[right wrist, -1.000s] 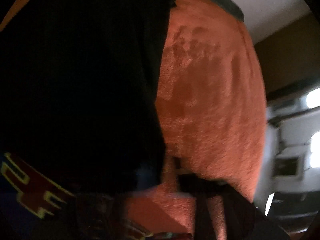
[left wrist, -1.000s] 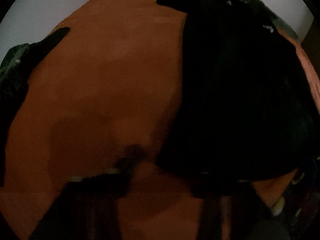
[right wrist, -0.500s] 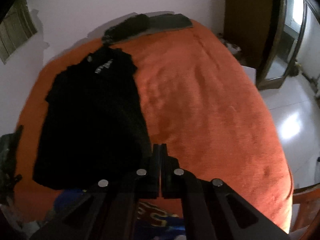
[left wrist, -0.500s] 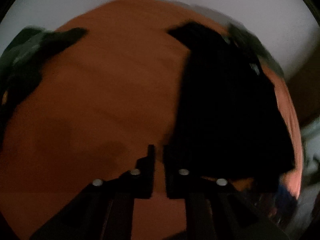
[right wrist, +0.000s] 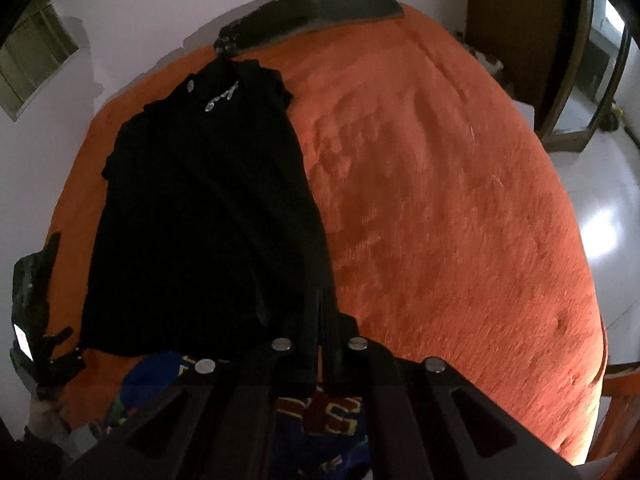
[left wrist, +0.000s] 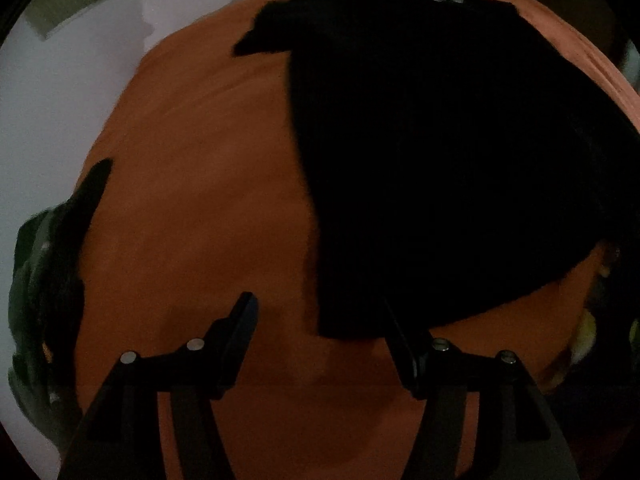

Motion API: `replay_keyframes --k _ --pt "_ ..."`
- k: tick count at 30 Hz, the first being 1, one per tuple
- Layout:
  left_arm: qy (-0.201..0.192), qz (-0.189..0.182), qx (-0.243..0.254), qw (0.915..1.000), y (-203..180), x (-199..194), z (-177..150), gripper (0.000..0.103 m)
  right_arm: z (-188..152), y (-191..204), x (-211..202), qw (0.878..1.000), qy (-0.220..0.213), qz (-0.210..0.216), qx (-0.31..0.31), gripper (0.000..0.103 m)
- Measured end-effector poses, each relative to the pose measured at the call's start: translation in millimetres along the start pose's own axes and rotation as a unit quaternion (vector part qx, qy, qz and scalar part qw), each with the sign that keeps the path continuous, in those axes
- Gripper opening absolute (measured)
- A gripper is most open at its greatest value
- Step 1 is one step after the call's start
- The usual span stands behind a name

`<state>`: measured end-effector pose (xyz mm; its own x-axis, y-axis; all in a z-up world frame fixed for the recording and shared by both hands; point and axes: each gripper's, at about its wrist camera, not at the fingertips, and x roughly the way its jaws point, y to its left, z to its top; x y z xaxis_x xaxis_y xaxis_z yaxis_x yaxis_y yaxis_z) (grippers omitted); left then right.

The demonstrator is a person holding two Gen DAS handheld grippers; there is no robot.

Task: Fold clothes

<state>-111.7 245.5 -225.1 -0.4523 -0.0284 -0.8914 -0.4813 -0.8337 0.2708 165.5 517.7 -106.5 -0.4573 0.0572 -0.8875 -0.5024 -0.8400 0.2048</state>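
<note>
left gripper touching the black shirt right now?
Apart. Left wrist view: left gripper open, nothing clamped; black shirt lies flat on the orange blanket beyond it.

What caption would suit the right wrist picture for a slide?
Shut right gripper above a black shirt laid flat on an orange blanket.

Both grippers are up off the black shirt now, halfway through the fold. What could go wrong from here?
1. The left gripper has just been opening, with nothing between its fingers; it hangs beside the black shirt near its hem corner, so a grab may catch the orange blanket too.
2. The right gripper is shut and must open before gripping.
3. The blue printed garment near the hem could get snagged.
</note>
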Motion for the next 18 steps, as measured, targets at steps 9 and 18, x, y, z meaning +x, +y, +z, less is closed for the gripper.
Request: replay_keyframes --k 9,18 --pt "0.022 0.048 0.136 0.9892 1 14 6 0.064 0 0 12 1.0 0.015 0.009 0.0 0.0" --pt "0.022 0.075 0.135 0.9878 -6 34 11 0.064 -2 -1 18 1.0 0.027 0.008 0.008 0.0"
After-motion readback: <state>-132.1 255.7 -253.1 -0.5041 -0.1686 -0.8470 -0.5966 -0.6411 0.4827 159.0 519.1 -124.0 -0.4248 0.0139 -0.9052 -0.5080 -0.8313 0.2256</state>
